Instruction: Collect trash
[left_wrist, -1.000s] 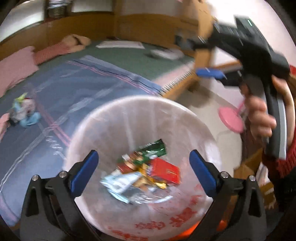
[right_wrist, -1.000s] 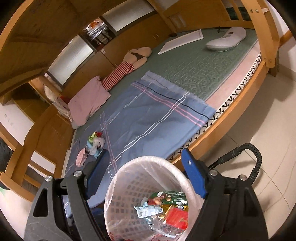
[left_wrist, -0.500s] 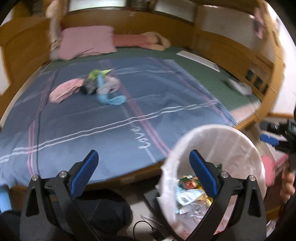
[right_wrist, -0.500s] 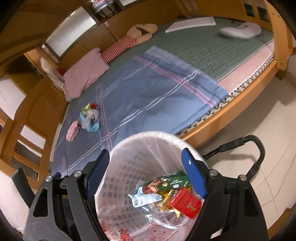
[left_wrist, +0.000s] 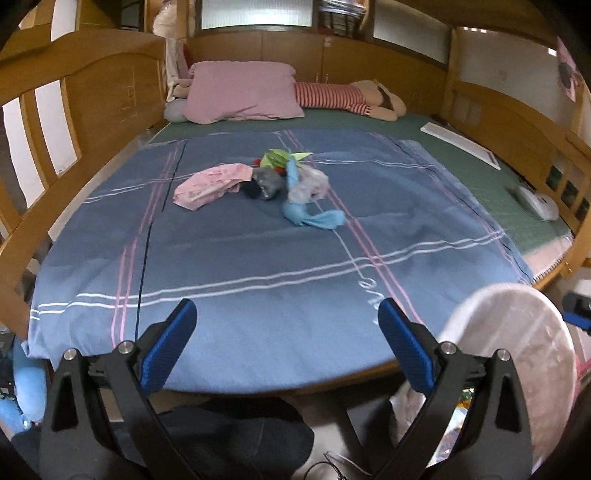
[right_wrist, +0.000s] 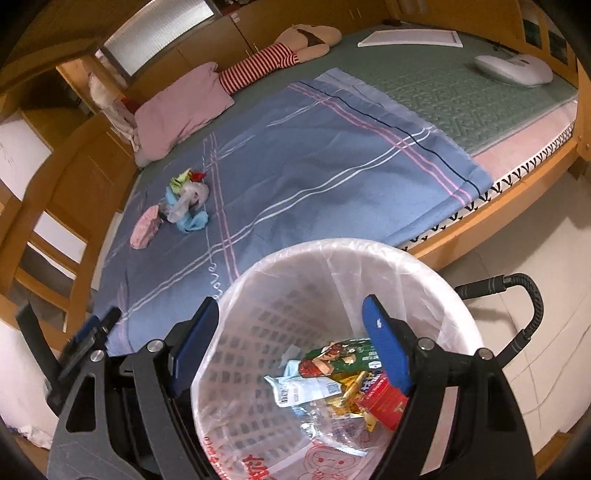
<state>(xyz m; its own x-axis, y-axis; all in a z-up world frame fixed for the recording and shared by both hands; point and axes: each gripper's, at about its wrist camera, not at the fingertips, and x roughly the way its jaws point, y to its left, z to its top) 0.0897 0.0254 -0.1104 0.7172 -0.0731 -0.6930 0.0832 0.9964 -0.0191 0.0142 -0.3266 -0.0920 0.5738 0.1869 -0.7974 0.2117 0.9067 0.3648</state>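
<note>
A small heap of trash (left_wrist: 273, 181) lies in the middle of the blue striped sheet (left_wrist: 258, 258): a pink wrapper, a grey wad, green paper, clear plastic and a blue strip. From the right wrist view the same heap (right_wrist: 181, 206) sits at the far left of the sheet. A white bin (right_wrist: 258, 332) with a clear liner stands on the floor by the bed and holds several snack wrappers (right_wrist: 343, 380). My left gripper (left_wrist: 286, 343) is open over the near edge of the sheet, empty. My right gripper (right_wrist: 291, 343) hangs open above the bin's mouth, nothing between its fingers.
Wooden bed rails (left_wrist: 74, 122) run along the left and far sides. A pink pillow (left_wrist: 243, 92) and a striped soft doll (left_wrist: 343, 98) lie at the head. A white flat board (right_wrist: 410, 38) and a white device (right_wrist: 513, 70) rest on the green mat. A black cable (right_wrist: 524, 314) loops on the floor.
My left gripper swung away from the bin toward the bed, so the trash heap now lies straight ahead. My right gripper sank closer over the bin's mouth.
</note>
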